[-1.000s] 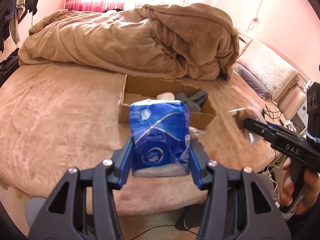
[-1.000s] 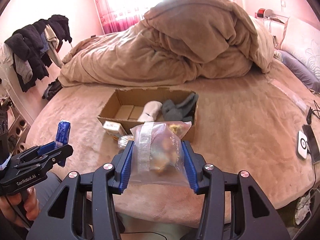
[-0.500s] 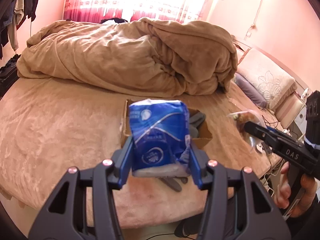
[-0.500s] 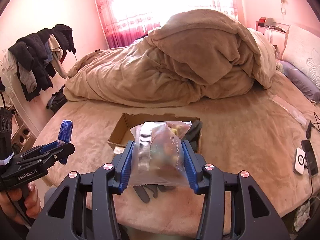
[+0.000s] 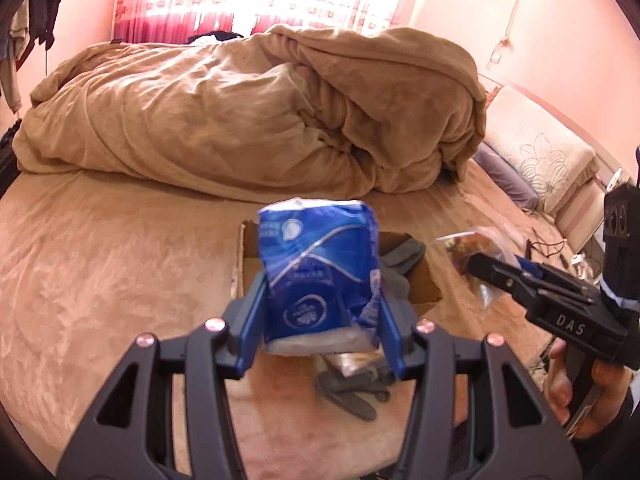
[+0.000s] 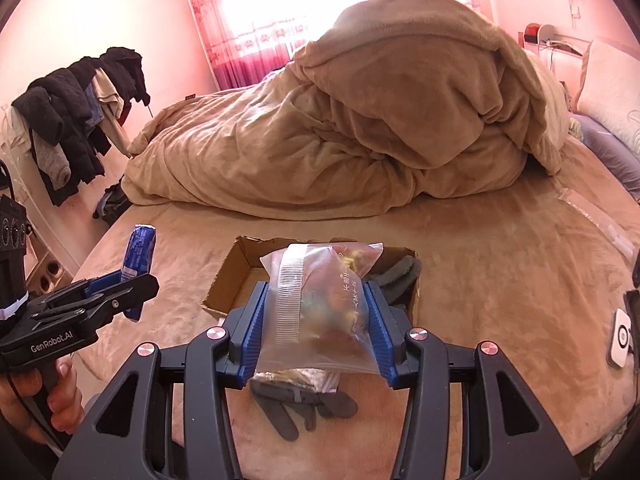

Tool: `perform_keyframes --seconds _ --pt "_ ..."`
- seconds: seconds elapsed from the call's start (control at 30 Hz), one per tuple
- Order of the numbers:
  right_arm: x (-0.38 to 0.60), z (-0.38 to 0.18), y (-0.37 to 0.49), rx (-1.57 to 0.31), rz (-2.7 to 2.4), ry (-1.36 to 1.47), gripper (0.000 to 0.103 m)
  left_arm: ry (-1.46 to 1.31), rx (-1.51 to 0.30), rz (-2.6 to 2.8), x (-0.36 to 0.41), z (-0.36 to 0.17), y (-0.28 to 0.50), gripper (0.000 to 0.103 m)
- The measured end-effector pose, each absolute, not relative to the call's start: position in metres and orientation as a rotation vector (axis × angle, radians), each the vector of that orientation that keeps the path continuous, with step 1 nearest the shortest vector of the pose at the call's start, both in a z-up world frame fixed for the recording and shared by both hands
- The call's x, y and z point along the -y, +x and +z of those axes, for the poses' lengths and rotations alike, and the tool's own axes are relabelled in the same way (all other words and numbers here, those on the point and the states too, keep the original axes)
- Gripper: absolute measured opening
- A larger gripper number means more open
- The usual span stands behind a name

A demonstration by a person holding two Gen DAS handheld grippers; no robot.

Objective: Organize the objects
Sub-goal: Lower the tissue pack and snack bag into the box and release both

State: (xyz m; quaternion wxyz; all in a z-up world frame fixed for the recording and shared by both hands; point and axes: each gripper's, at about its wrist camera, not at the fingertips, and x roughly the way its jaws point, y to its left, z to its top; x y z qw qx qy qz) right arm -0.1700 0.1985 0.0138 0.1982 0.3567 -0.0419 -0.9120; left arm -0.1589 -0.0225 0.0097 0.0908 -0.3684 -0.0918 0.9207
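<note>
Both grippers have pulled back and up from the cardboard box [image 6: 320, 276] since a second ago, so a grey glove [image 6: 296, 404] at the bed's [image 5: 100, 280] near edge now shows. Left gripper [image 5: 320, 320] jaws still clamp the blue tissue pack [image 5: 316, 272], right gripper [image 6: 316, 328] jaws the clear snack bag [image 6: 320, 304], both held above the near edge

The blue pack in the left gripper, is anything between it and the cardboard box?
Nothing visible blocks it. The blue pack, clamped in the left gripper, hangs in front of the open-topped cardboard box. Only a grey glove lies on the bed below, out of the path.
</note>
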Motion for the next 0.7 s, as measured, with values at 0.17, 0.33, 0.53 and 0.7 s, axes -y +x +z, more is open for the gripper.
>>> perform_keyframes --seconds 0.17,0.33,0.53,0.7 --pt "-0.192 0.000 -0.191 0.103 -2.543 1.020 0.049 -1.127 0.270 2.719 0.020 -0.010 -0.187 0.051" --pt "-0.188 -0.016 -0.214 0.097 -2.538 1.046 0.049 -1.166 0.241 2.701 0.017 -0.034 -0.215 0.051" --pt "-0.185 -0.047 -0.240 0.120 -2.528 1.107 0.049 -1.246 0.165 2.656 0.007 -0.072 -0.246 0.051" --pt "-0.176 -0.070 -0.255 0.128 -2.502 1.153 0.049 -1.301 0.172 2.629 0.006 -0.096 -0.262 0.051"
